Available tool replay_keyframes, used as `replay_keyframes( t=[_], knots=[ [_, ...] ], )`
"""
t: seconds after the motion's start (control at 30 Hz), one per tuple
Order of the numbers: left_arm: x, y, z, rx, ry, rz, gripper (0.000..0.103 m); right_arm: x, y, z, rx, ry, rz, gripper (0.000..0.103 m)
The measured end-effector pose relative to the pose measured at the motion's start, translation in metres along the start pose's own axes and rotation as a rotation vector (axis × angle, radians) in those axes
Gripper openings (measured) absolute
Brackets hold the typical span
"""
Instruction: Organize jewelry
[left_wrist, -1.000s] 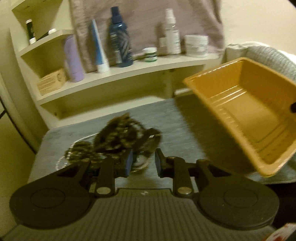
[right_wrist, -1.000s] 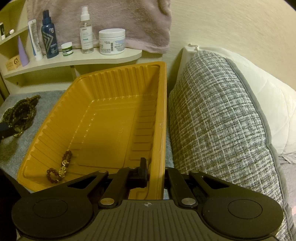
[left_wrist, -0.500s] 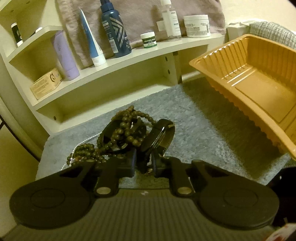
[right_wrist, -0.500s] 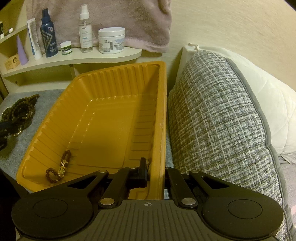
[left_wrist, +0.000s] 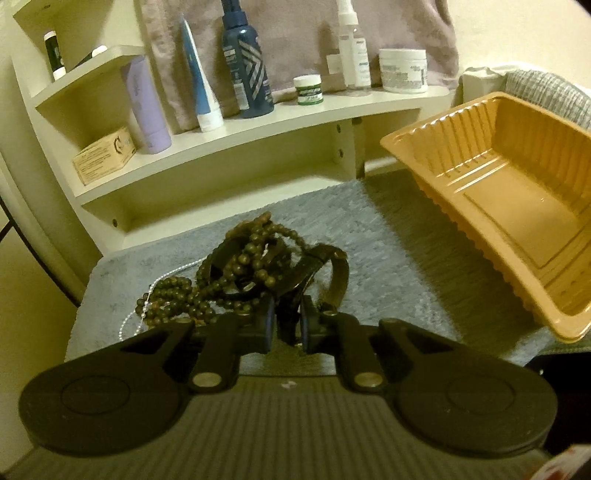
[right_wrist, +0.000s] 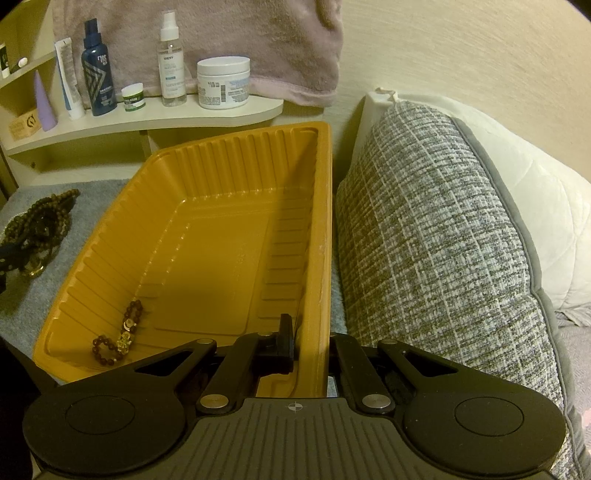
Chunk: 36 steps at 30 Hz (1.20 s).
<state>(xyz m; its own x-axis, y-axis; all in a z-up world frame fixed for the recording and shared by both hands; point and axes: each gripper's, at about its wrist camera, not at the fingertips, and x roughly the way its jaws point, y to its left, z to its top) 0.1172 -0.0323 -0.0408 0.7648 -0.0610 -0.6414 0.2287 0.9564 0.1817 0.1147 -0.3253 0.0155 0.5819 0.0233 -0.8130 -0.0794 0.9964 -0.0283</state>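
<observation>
Left wrist view. My left gripper (left_wrist: 286, 325) sits low centre, jaws drawn nearly together and pinching a dark strap-like piece (left_wrist: 291, 291) at the near edge of the jewelry heap (left_wrist: 243, 273). The heap lies mid-frame on a grey mat (left_wrist: 388, 258): brown bead strands tangled with dark bands, and a thin pale bead chain (left_wrist: 138, 317) trailing out to the lower left. The orange tray (left_wrist: 443, 147) fills the right side, tilted, its near corner raised off the mat. Behind, across the upper frame, a cream shelf unit (left_wrist: 258, 129) carries a dark blue bottle (left_wrist: 245, 70), a lilac tube (left_wrist: 146, 107), a white-and-blue tube (left_wrist: 199, 81), a small green-labelled jar (left_wrist: 308, 89), a clear spray bottle (left_wrist: 352, 51), a white tub (left_wrist: 403, 70) and a cardboard box (left_wrist: 105, 155).

Right wrist view. My right gripper (right_wrist: 310, 350) is at bottom centre, jaws pressed together on the tray's right wall (right_wrist: 321, 240), one finger inside, the other outside. One beaded bracelet (right_wrist: 118, 336) lies in the tray's lower left corner. The remaining jewelry heap shows at the left edge on the mat. A grey woven cushion (right_wrist: 443, 240) takes the right half, just beside the tray, with a white pillow (right_wrist: 546, 206) behind it. A mauve towel (right_wrist: 258, 40) hangs along the top.
</observation>
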Motion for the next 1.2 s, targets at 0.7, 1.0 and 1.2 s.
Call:
replay_keyframes(
  t=[0.7,1.0,1.2],
  knots=[
    [-0.013,-0.012,0.015,0.016,-0.04,-0.045,0.011,0.0,-0.001,-0.001,0.005,0.0,0.001,0.003],
    [-0.034,-0.031,0.046,0.013,-0.121,-0.142,0.011,0.001,-0.002,-0.001,0.009,-0.001,0.002,0.003],
    [-0.039,-0.06,0.056,0.035,-0.133,-0.242,0.011,0.001,-0.002,-0.002,0.015,-0.001,0.005,0.003]
  ],
)
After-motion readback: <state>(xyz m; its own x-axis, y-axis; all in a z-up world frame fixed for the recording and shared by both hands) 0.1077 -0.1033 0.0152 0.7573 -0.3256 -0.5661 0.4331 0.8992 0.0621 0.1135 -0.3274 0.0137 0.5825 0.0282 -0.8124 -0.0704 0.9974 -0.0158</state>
